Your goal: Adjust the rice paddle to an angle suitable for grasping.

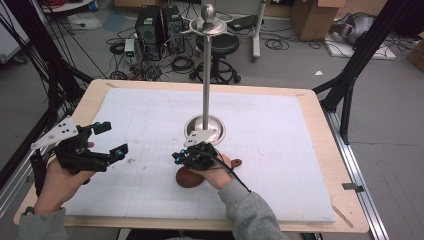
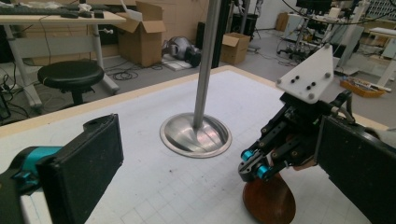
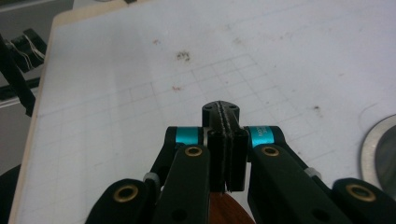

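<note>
Black padded jaws of the left gripper (image 1: 107, 139) are standing wide apart over the white mat (image 1: 280, 165) at its near left, holding nothing. Right gripper (image 1: 181, 158) is sitting near the middle of the mat, its jaws pressed together (from its own view, pads meeting with only a thin seam between them). Directly beneath it a reddish-brown wooden disc (image 2: 270, 201) is lying on the mat; whether the jaws are pinching its edge cannot be told. Just beyond, a metal stand (image 1: 206, 80) is rising upright from its round base (image 2: 195, 135).
</note>
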`<state>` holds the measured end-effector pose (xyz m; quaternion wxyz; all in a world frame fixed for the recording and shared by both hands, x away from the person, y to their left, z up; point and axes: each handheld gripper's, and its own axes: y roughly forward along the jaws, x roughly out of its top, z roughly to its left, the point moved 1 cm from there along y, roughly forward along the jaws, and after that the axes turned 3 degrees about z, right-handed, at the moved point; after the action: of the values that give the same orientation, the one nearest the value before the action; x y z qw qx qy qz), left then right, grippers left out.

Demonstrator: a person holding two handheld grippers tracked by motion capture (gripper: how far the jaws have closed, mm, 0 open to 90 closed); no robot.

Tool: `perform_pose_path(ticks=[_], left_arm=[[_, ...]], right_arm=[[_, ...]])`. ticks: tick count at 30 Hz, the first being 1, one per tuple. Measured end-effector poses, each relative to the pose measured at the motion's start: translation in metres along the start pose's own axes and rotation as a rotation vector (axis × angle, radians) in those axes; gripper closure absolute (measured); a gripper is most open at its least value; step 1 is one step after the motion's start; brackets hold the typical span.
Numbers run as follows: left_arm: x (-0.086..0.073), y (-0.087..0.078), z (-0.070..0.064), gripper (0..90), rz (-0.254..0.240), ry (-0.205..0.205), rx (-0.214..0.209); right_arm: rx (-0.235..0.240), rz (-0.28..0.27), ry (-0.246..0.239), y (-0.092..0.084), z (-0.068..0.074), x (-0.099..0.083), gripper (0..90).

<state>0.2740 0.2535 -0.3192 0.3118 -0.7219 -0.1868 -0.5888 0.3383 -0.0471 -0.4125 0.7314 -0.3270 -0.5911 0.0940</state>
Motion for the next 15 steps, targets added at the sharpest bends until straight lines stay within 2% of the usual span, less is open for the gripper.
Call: perform_pose_path(ticks=[3, 6, 15], left_arm=[[0.0, 0.0, 0.0, 1.8, 0.001, -0.001, 0.001], [0.0, 0.0, 0.0, 1.8, 0.004, 0.001, 0.001], [-0.002, 0.002, 0.0, 1.8, 0.012, -0.002, 0.0]], right_arm=[[0.003, 0.032, 0.002, 0.009, -0.002, -0.002, 89.8], [0.01, 0.055, 0.025, 0.015, -0.002, -0.002, 89.8], [-0.016, 0.134, 0.042, 0.029, -0.007, -0.003, 89.8]])
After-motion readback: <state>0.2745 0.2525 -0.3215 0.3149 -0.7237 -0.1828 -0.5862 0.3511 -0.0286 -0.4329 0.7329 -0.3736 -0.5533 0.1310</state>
